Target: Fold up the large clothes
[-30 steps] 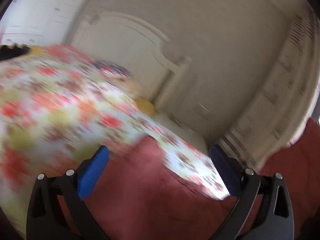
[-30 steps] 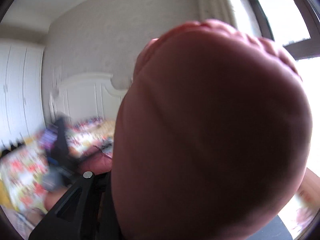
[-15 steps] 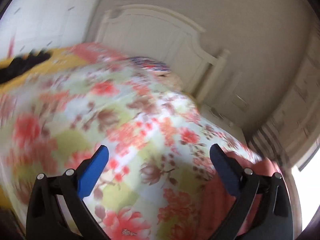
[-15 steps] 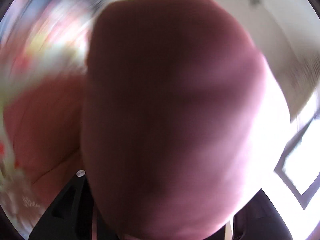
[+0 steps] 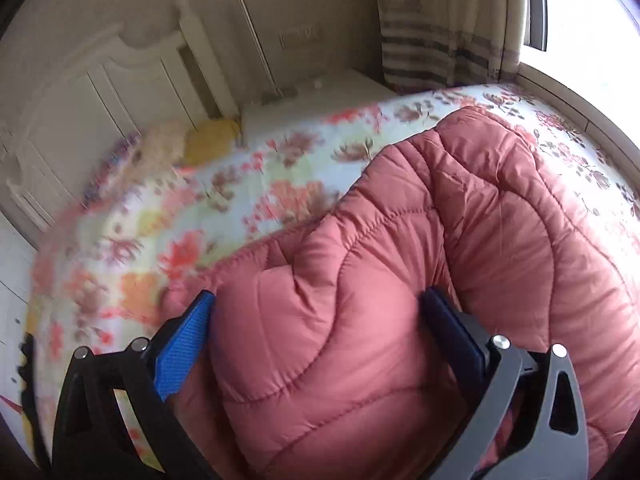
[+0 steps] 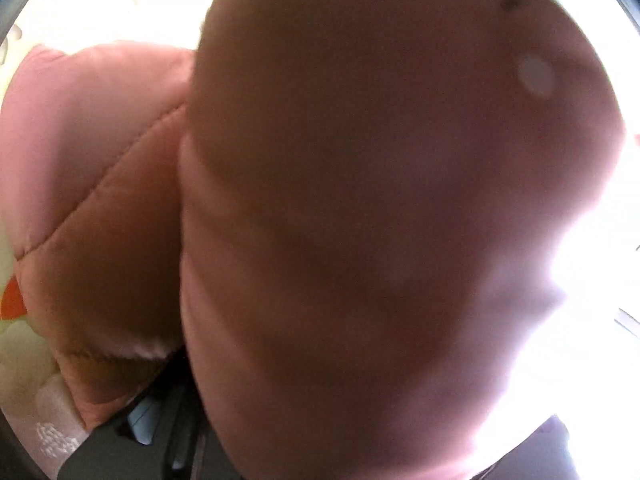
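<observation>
Two sets of tongs are working a puffy, quilted, salmon-pink padded coat (image 5: 400, 264) lying on the floral-print bed (image 5: 224, 200): I am straddling a thick fold with my left tongs (image 5: 316, 344), jaws wide apart, while padding is smothering the right camera, so I cannot tell how the right tongs are set. I am judging that a deep bite on the fold before closing should stop the slippery padding squeezing out.

The quilted jacket (image 5: 400, 280) is spread on the bedspread (image 5: 248, 184) at lower right, with the headboard (image 5: 120, 80) at upper left behind it.
</observation>
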`<control>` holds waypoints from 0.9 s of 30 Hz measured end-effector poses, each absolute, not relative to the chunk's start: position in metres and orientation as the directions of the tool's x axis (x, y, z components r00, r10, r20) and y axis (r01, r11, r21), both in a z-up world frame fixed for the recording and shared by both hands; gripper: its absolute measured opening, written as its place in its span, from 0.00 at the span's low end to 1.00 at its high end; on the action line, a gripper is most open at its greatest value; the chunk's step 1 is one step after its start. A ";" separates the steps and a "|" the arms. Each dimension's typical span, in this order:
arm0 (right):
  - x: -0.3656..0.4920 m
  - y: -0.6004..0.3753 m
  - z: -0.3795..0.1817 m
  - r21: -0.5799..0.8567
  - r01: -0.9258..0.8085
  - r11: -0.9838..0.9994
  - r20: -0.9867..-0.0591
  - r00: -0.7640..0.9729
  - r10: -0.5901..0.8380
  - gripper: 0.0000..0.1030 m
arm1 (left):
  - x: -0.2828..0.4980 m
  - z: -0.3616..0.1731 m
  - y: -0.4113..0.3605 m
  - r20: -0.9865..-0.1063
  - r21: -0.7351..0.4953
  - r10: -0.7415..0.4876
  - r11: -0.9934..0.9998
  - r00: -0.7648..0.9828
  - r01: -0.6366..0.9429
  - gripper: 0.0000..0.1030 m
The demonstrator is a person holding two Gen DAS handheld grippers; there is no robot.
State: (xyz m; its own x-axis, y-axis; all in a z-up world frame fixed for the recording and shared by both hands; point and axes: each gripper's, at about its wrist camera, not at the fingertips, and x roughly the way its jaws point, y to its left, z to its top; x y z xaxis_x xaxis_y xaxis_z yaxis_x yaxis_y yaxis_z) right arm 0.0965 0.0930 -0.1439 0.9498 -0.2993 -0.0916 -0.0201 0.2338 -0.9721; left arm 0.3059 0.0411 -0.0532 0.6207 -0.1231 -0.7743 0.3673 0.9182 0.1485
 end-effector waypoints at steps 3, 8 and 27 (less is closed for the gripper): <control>0.085 0.084 -0.145 -0.972 -0.058 0.227 -0.119 0.957 -0.265 0.54 | 0.306 -0.072 0.066 -0.762 0.044 -0.194 0.936 0.618 0.348 0.98; 0.029 0.051 -0.132 -0.950 -0.110 0.292 -0.154 0.979 -0.131 0.86 | 0.302 -0.074 0.068 -0.734 0.073 -0.171 0.942 0.657 0.327 0.98; 0.106 -0.039 -0.036 -0.304 -0.401 0.864 -0.601 0.784 0.153 0.78 | 0.299 -0.072 0.081 -0.694 -0.004 -0.224 0.952 0.685 0.307 0.98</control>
State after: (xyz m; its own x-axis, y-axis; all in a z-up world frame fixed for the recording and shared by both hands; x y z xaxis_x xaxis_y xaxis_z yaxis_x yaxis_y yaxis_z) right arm 0.1061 -0.0394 -0.0361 0.7844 0.1533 -0.6010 -0.4015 0.8641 -0.3036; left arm 0.2987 0.0810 -0.0719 0.6849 -0.2236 -0.6935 0.3069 0.9517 -0.0038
